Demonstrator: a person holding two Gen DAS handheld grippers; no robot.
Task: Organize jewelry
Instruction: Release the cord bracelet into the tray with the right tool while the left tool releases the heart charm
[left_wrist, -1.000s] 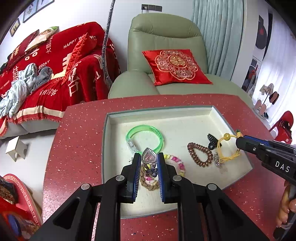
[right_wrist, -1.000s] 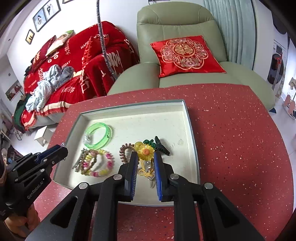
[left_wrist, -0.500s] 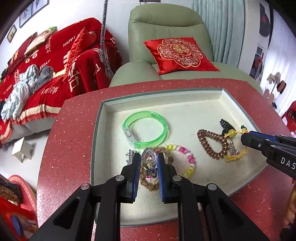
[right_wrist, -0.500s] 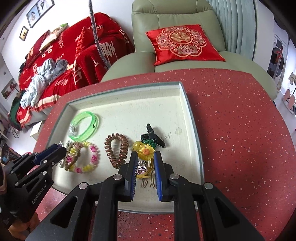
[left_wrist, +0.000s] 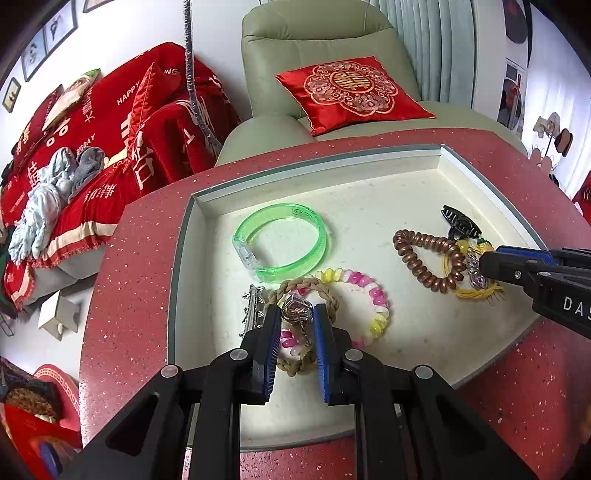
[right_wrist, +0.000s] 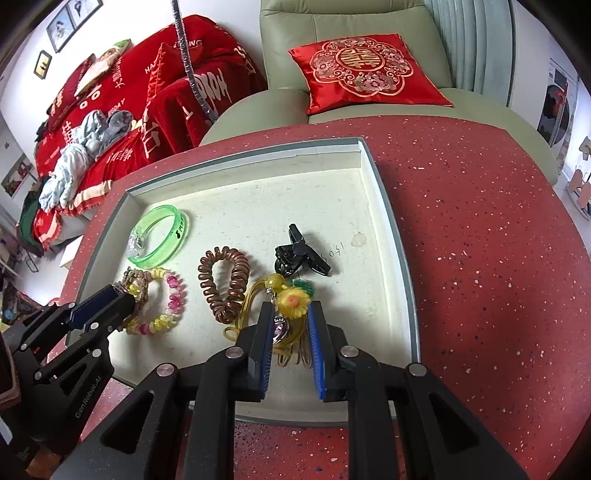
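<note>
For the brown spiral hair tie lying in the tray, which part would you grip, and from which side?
Grip the far arc of the brown spiral hair tie, coming down from above with the jaws straddling the coil. It lies flat as an open loop, and that end sits clear; its near end touches the yellow cord bracelet, so a grip there would likely snag it.

Bright, even daylight in both wrist views, white glare blown out at the right edge, soft short shadows under the jewelry in the cream tray (left_wrist: 207, 206), strong fisheye bending and dark vignetted corners, centre sharp, slight softness toward the rims
</note>
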